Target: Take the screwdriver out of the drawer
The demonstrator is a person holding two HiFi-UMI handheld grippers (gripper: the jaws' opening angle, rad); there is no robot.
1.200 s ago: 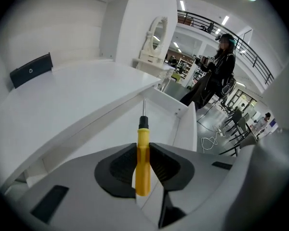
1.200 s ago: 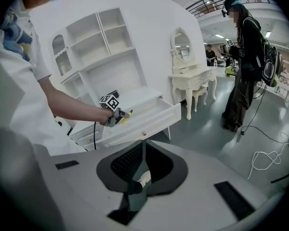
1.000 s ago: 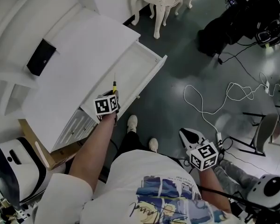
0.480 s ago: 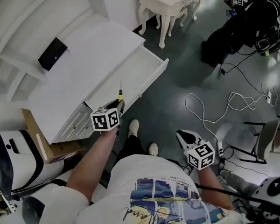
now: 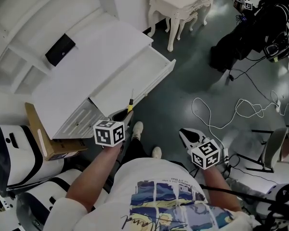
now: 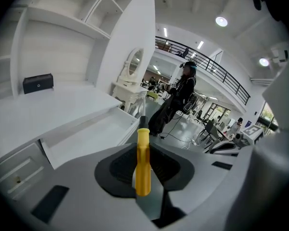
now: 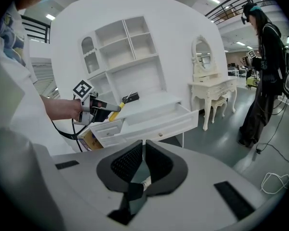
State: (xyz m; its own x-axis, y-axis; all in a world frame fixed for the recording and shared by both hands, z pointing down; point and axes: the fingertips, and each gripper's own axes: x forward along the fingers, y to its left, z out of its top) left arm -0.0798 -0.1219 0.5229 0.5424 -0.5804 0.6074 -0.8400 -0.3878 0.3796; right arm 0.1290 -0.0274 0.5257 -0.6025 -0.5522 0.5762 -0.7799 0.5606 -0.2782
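A screwdriver (image 5: 130, 106) with a yellow handle and thin metal shaft is clamped in my left gripper (image 5: 124, 117), its tip pointing forward and up. It hangs just in front of the open white drawer (image 5: 135, 78), over the floor. In the left gripper view the yellow handle (image 6: 143, 162) stands upright between the two dark pads, with the drawer (image 6: 86, 138) below and to the left. My right gripper (image 5: 187, 136) hangs to the right over the floor, shut, with nothing in it. From the right gripper view I see the left gripper (image 7: 103, 113) holding the screwdriver (image 7: 116, 109) beside the drawer (image 7: 159, 119).
A black box (image 5: 60, 49) lies on the white desk top (image 5: 86, 66). A white carved table (image 5: 180, 4) stands beyond the drawer. A cardboard box (image 5: 43, 138) sits under the desk at left. White cables (image 5: 231, 105) trail on the floor. A person in black (image 7: 267, 66) stands at right.
My left gripper has lifted the screwdriver up and back, from above the drawer's front to in front of it. The right gripper has hardly moved.
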